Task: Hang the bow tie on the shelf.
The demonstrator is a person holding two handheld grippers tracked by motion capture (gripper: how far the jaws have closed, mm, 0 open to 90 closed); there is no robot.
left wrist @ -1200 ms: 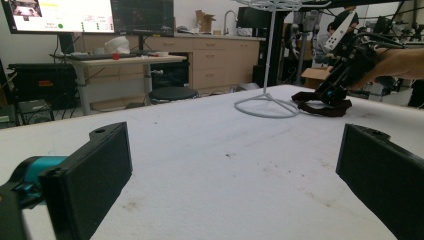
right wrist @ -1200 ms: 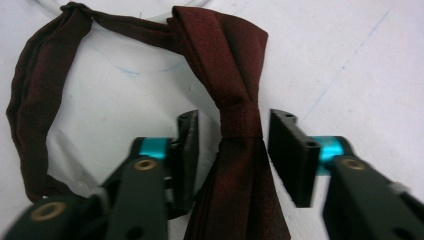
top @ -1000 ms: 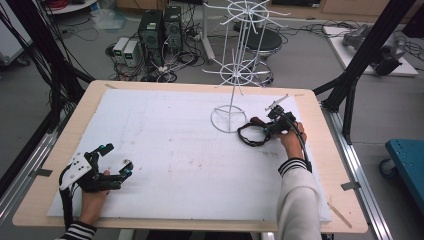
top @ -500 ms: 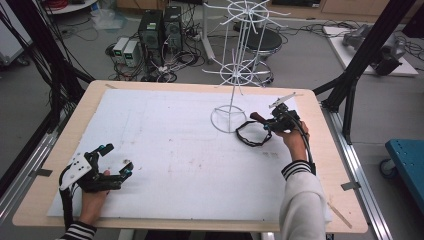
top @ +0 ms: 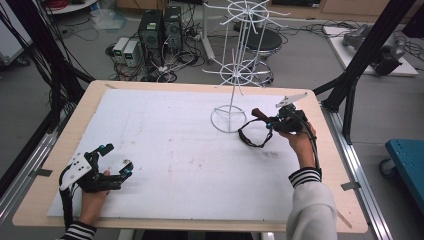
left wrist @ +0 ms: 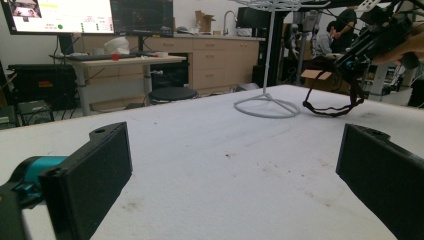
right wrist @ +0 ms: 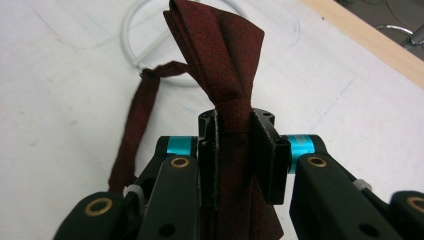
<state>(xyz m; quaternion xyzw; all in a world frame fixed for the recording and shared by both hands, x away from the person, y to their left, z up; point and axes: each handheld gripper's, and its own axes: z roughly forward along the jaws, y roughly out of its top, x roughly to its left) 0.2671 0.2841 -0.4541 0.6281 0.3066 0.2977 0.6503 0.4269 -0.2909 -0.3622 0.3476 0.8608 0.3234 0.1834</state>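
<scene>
Right claw (right wrist: 235, 150) pinches a soft, light dark-red bow tie (right wrist: 225, 55) at its knot, strap dangling; left claw (left wrist: 230, 175) open.

White wire stand (top: 235, 75) beyond right fingers; computer towers (top: 160, 27) on floor behind table (top: 60, 145); monitors (left wrist: 90, 15) far beyond left fingers

i could read no text, label, brand or number anywhere. the monitor (left wrist: 62, 15) at eleven o'clock in the left gripper view carried light panels with small marks, but they were too blurred for me to make out a single word. nothing on the white table cover (top: 170, 145) bore any lettering i could tell.
</scene>
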